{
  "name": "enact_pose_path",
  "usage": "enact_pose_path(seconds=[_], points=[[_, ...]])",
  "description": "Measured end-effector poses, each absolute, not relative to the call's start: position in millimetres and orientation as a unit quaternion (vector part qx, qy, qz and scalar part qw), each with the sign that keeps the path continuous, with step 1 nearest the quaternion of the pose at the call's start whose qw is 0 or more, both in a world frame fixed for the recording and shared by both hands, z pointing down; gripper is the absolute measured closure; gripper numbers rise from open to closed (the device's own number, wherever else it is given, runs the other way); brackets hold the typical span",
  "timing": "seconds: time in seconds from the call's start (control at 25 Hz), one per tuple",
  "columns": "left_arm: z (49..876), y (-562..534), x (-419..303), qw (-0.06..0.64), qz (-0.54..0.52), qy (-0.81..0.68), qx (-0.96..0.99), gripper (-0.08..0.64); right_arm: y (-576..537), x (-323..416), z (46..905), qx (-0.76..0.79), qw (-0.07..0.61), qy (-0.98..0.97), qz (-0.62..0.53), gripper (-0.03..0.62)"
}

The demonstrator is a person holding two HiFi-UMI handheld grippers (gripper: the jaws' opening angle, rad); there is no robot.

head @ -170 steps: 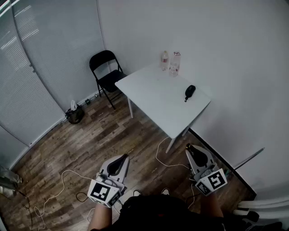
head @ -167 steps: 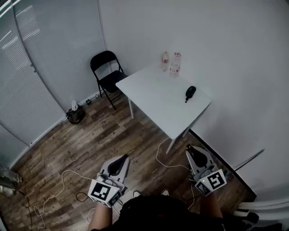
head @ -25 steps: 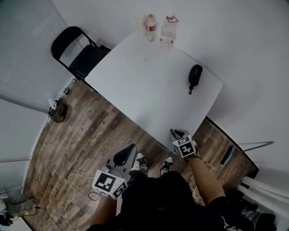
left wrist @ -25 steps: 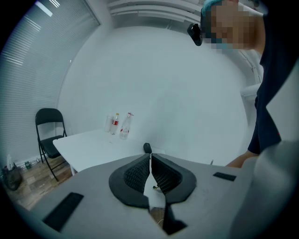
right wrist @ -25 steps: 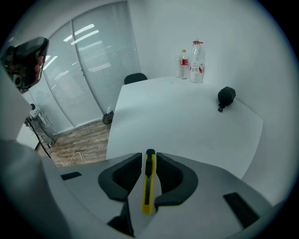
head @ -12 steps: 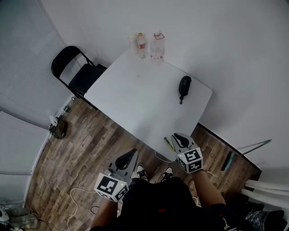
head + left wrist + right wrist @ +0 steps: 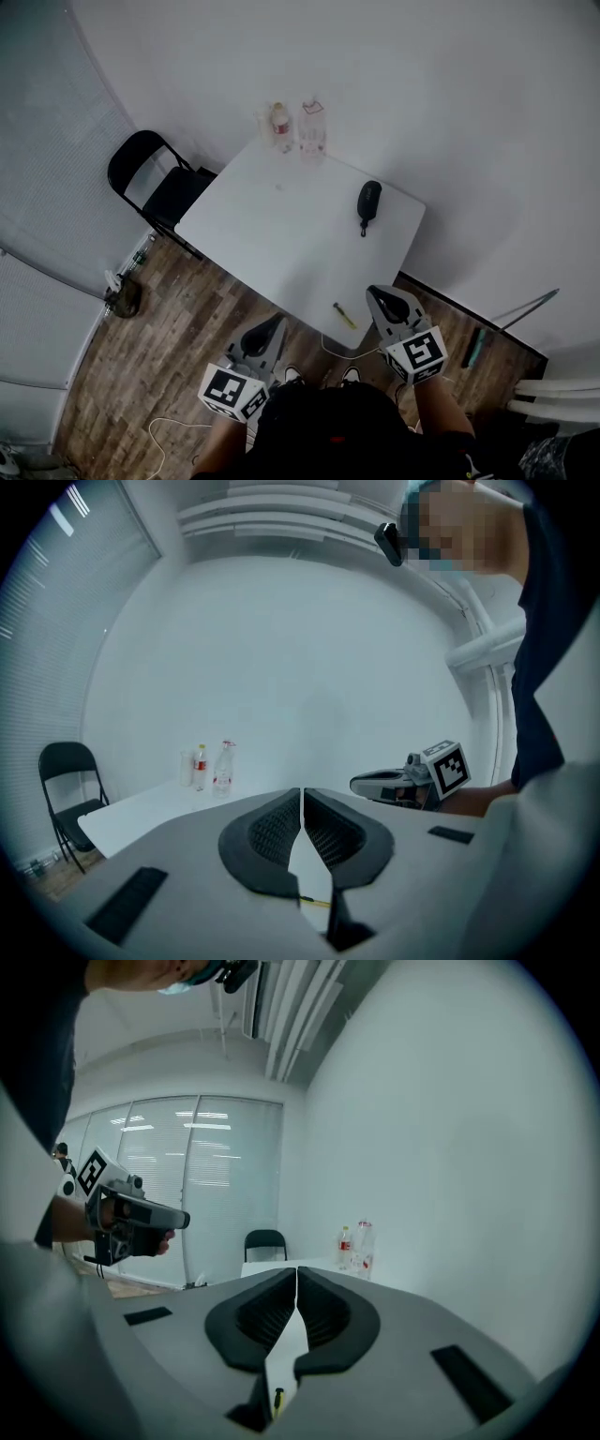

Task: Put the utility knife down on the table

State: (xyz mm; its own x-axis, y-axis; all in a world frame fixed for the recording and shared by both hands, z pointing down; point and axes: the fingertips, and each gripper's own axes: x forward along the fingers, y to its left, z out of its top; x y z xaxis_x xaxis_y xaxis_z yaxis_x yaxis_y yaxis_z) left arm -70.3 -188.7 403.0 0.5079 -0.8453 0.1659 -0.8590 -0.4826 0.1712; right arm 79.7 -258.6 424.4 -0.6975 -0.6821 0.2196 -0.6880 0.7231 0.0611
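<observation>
The utility knife (image 7: 344, 315), slim and yellow, lies flat on the white table (image 7: 281, 234) close to its near edge. My right gripper (image 7: 377, 292) hovers just right of the knife, off the table's corner, jaws shut and empty. My left gripper (image 7: 275, 321) hangs lower left, over the floor before the table edge, also shut on nothing. In the right gripper view the jaws (image 7: 296, 1271) meet, and a bit of the yellow knife (image 7: 277, 1399) shows below them. In the left gripper view the jaws (image 7: 302, 794) are closed, with a yellow sliver of the knife (image 7: 315, 902) beneath.
A black pouch (image 7: 368, 199) lies on the table's right side. Two bottles (image 7: 280, 122) (image 7: 312, 117) stand at its far corner against the wall. A black folding chair (image 7: 159, 178) is left of the table. A dark bag (image 7: 125, 298) sits on the wood floor.
The view has drawn back from the table. The right gripper has moved away to the right of the knife, which now lies alone near the table edge. The left gripper stays low.
</observation>
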Motion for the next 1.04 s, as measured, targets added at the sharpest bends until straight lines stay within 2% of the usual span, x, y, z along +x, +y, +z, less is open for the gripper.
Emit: enact_pose_path(seconds=[0.36,1.04], points=[[370.3,-193.1,-67.8,0.060,0.027,-0.501,0.863,0.529,-243.9,91.6,369.6,0.389,0.071,-0.918,-0.021,0.569],[371.1,-193.4,-57.6,0.043,0.051,-0.492,0.868,0.529,-239.0,102.4,378.2,0.399,0.101,-0.911,-0.008,0.569]])
